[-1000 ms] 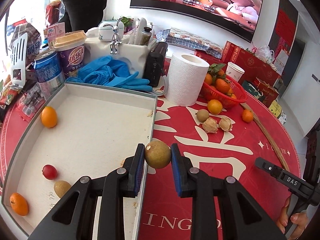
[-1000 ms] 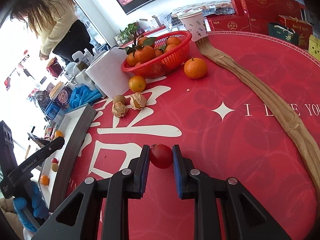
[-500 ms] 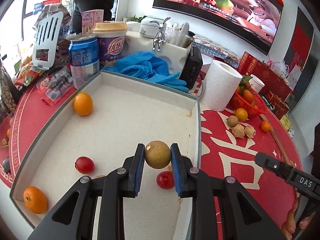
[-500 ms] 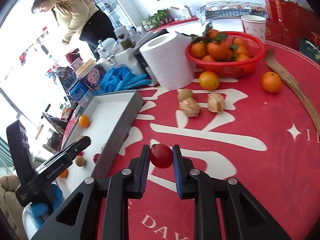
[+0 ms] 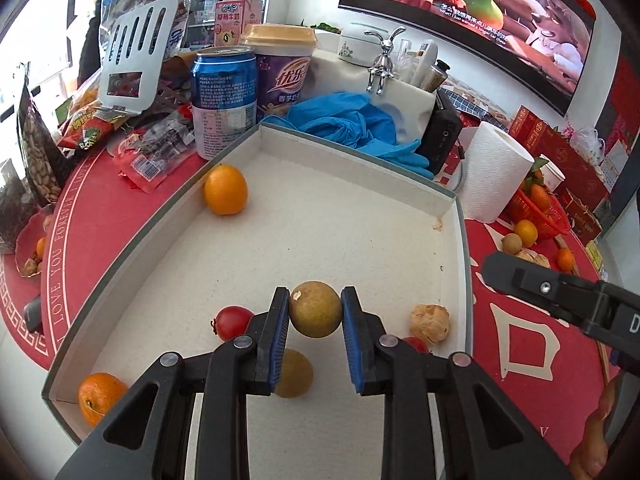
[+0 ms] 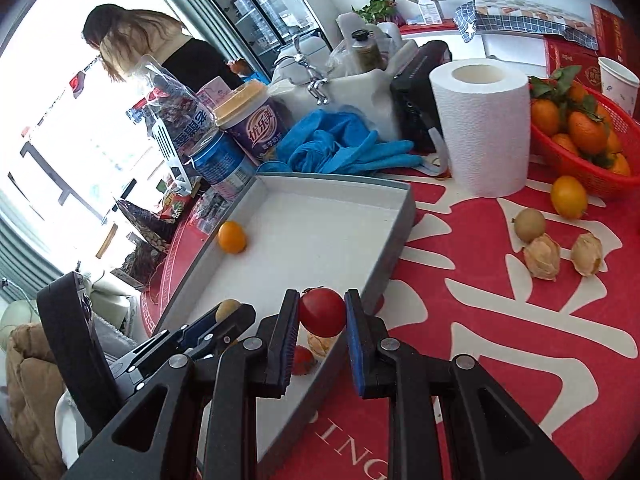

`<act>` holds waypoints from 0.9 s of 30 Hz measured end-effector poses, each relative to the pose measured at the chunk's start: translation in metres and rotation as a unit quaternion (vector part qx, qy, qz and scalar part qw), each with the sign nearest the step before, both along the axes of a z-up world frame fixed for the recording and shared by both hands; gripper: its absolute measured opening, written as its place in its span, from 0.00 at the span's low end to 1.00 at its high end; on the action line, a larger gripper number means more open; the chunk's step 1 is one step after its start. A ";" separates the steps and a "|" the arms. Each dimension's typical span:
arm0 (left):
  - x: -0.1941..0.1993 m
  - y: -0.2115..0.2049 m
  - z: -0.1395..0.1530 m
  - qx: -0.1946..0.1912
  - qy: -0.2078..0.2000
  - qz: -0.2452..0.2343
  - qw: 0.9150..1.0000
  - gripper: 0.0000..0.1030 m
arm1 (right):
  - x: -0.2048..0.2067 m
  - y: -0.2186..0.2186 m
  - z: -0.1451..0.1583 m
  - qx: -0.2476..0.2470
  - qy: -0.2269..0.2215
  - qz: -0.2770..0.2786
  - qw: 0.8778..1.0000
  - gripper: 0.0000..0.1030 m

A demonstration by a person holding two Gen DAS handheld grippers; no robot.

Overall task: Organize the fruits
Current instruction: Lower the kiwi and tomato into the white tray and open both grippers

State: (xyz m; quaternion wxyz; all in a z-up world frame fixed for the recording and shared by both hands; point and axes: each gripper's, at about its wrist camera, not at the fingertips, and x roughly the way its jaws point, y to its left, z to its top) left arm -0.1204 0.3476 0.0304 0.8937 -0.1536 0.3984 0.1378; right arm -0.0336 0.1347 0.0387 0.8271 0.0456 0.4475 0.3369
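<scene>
The white tray (image 5: 352, 184) sits on the red tablecloth (image 6: 520, 320), with kumquats, cherry tomatoes and a husked fruit lying inside; the left gripper (image 5: 315, 311) is clamped on a brown longan (image 5: 315, 309) above the tray floor; the right gripper (image 6: 322, 314) pinches a cherry tomato (image 6: 322, 312) over the tray's near edge.

The tray (image 6: 400, 216) lies on the surface (image 6: 520, 340). Behind the tray sit the gloves (image 6: 340, 144), a can (image 6: 224, 164) and a cup (image 6: 252, 124). Right of the tray stands the paper roll (image 6: 480, 128), with the basket (image 6: 584, 160) farther right. Inside the tray, an orange (image 6: 231, 237) rests at its far left wall.
</scene>
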 end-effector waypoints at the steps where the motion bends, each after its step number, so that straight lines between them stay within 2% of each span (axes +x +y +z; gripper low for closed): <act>1: -0.001 -0.001 0.001 0.006 -0.001 0.001 1.000 0.28 | 0.000 0.004 -0.001 -0.002 0.000 0.002 1.000 0.23; 6: -0.002 -0.002 0.002 0.017 -0.003 0.002 1.000 0.28 | 0.001 0.023 -0.005 -0.020 -0.007 0.010 1.000 0.23; 7: -0.002 -0.002 0.002 0.018 -0.004 0.003 1.000 0.31 | 0.002 0.026 -0.006 -0.024 -0.008 0.011 1.000 0.24; 9: -0.002 -0.002 0.003 0.018 -0.003 0.004 1.000 0.48 | 0.003 0.028 -0.007 -0.030 -0.007 0.012 0.999 0.26; 10: -0.003 -0.002 0.004 0.018 -0.006 0.006 1.000 0.63 | 0.004 0.028 -0.007 -0.032 -0.005 0.010 0.999 0.31; 11: -0.004 -0.002 0.006 0.020 -0.012 0.009 1.000 0.72 | 0.005 0.026 -0.005 -0.031 -0.005 0.006 0.999 0.62; 12: -0.006 -0.003 0.009 0.025 -0.019 0.013 0.999 0.75 | 0.005 0.023 -0.003 -0.028 -0.010 0.000 1.000 0.94; 13: -0.007 -0.003 0.010 0.030 -0.023 0.015 0.999 0.76 | 0.004 0.017 0.002 -0.023 -0.022 -0.010 0.999 1.00; 17: -0.006 -0.006 0.011 0.037 -0.022 0.009 0.999 0.76 | 0.000 -0.009 0.019 -0.045 -0.063 -0.042 0.996 1.00; 20: -0.008 -0.007 0.012 0.026 -0.027 0.006 0.999 0.76 | 0.006 -0.046 0.022 -0.072 -0.075 -0.096 0.990 1.00; 24: -0.009 -0.012 0.014 0.026 -0.034 0.001 0.999 0.76 | 0.027 -0.105 0.008 -0.118 -0.047 -0.198 0.972 1.00; 27: -0.010 -0.018 0.016 0.028 -0.039 -0.004 0.999 0.76 | 0.038 -0.137 -0.012 -0.151 -0.026 -0.236 0.959 1.00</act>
